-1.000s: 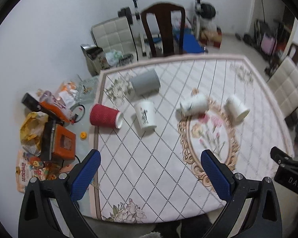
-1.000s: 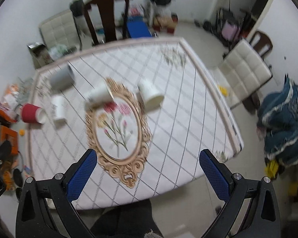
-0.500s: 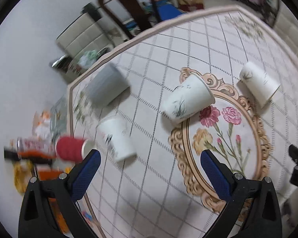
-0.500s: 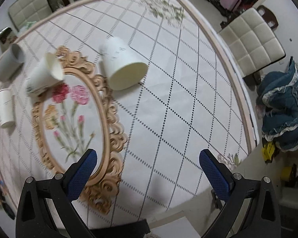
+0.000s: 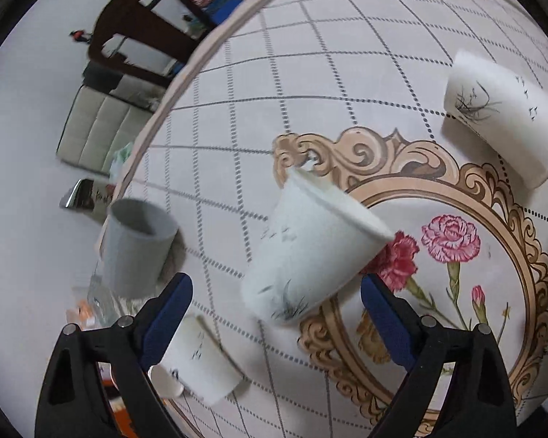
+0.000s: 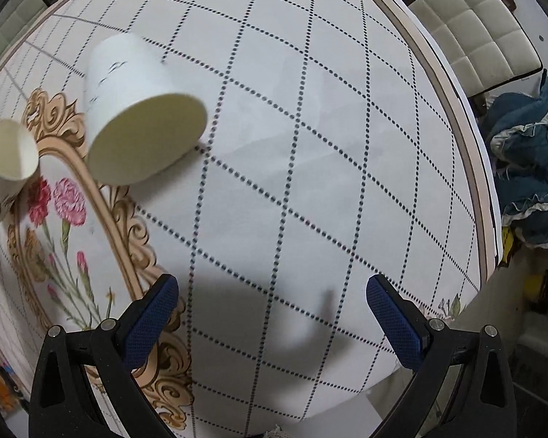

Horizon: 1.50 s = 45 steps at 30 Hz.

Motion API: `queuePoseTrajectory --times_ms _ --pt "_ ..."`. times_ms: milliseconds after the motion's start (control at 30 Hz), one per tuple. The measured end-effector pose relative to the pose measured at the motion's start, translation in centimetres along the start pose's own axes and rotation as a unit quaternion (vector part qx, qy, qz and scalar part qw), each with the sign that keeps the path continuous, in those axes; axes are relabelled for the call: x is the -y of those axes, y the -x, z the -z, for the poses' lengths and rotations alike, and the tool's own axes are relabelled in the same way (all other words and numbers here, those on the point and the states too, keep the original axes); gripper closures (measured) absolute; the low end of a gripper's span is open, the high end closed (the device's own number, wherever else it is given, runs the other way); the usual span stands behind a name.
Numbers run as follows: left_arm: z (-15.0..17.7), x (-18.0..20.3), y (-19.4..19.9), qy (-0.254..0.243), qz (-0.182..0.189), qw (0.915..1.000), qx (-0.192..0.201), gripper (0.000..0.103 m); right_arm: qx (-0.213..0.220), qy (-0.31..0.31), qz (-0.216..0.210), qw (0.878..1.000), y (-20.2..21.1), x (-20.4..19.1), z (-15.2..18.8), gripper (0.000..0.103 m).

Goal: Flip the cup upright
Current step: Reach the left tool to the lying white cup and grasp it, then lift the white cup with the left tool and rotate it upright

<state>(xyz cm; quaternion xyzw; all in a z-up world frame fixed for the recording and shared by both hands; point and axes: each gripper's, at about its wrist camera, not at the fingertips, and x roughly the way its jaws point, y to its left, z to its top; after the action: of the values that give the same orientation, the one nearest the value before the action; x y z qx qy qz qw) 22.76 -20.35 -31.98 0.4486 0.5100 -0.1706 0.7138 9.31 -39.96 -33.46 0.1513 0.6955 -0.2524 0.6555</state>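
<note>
Left gripper (image 5: 276,308) spread wide just before the tipped white cup (image 5: 310,252); right gripper (image 6: 272,308) likewise apart, empty.

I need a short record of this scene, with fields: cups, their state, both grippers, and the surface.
surface: table with diamond-grid cloth and a floral medallion
nearest cup: white cup on its side, ahead of the left gripper
other cups: second white cup, grey cup, small white cup, all lying down
left gripper: open, empty
right gripper: open, empty, above bare cloth
</note>
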Motion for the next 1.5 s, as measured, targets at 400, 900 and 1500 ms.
queuePoseTrajectory --times_ms 400,900,1500 --pt "-1.8 2.2 -1.1 -0.054 0.003 0.9985 0.006 0.037 -0.027 0.001 -0.006 1.0 -1.7 0.5 -2.1 0.0" --pt "-1.4 0.5 0.3 0.023 0.034 0.9991 -0.001 0.039 -0.019 0.009 -0.008 1.0 -1.4 1.7 -3.1 0.0" --pt "12.5 -3.7 3.9 0.316 0.175 0.9288 -0.084 0.039 0.026 0.053 -0.014 0.998 2.1 -1.3 3.5 0.0"
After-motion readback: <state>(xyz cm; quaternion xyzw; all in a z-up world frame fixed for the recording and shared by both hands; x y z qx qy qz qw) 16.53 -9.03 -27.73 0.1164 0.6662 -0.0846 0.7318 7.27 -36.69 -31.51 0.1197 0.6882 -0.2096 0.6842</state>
